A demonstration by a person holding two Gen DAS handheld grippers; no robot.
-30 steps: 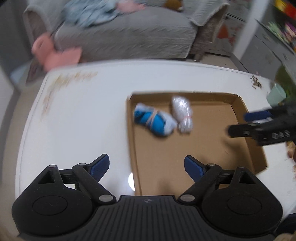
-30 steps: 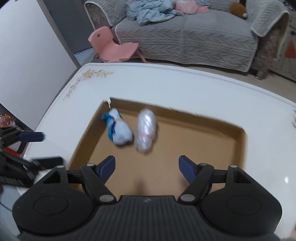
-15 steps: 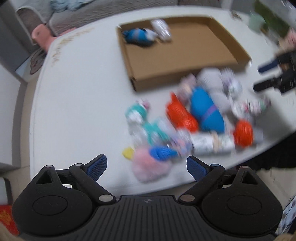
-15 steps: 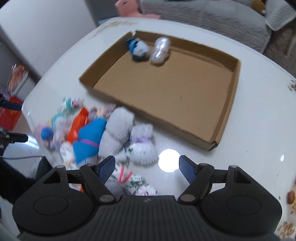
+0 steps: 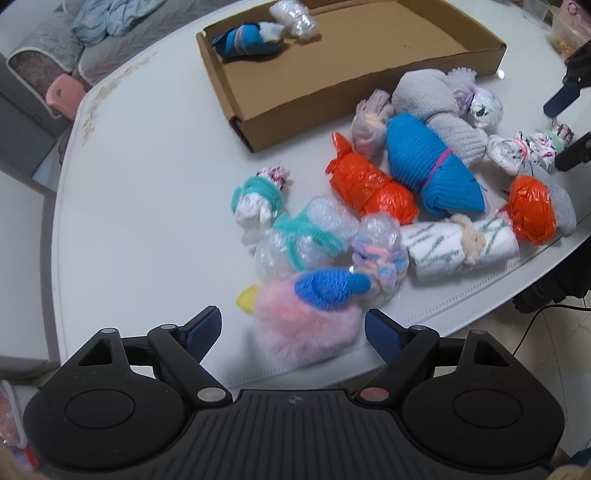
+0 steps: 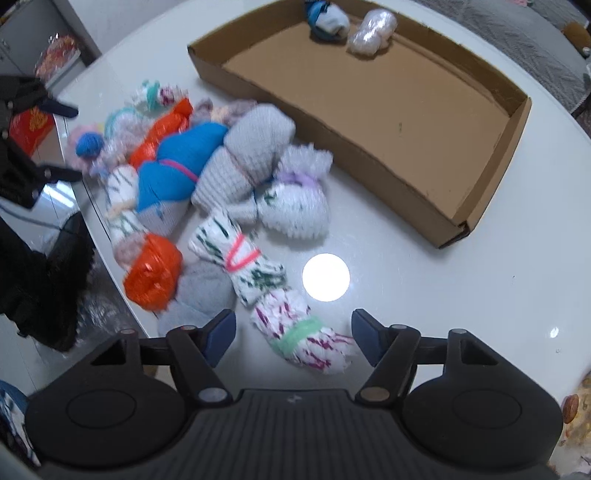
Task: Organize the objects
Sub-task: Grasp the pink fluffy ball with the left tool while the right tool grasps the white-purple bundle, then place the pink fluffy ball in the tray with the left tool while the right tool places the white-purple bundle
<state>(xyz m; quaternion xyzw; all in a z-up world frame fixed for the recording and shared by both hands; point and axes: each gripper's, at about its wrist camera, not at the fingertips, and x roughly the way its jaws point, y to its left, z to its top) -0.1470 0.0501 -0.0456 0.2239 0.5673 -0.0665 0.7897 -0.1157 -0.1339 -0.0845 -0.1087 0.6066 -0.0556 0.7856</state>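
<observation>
**Two bundles boxed, a heap waiting on the table**

Two bundles lie in the far corner of the shallow cardboard box (image 5: 291,92): a blue-and-white sock roll (image 5: 249,38) and, touching it, a clear bubble-wrap bundle (image 5: 293,16). The rest of the box floor is bare cardboard.

Just beside the box's near wall, a pile of tied bundles crowds the white table (image 5: 140,206). Among them are a big blue knitted roll (image 5: 432,170) bound with a pink band, an orange plastic-wrapped bundle (image 5: 369,184) touching its side, a grey knitted roll (image 5: 439,107) behind it, and a fluffy pink bundle (image 5: 306,332) with a blue tip.

The left gripper (image 5: 293,332) has its fingers spread wide, the fluffy pink bundle lying between them. The right gripper (image 6: 293,338) is likewise spread apart, with a white bundle tied by a green band (image 6: 303,336) between its blue pads (image 6: 221,332). From these views I cannot tell whether either gripper touches its bundle.
</observation>
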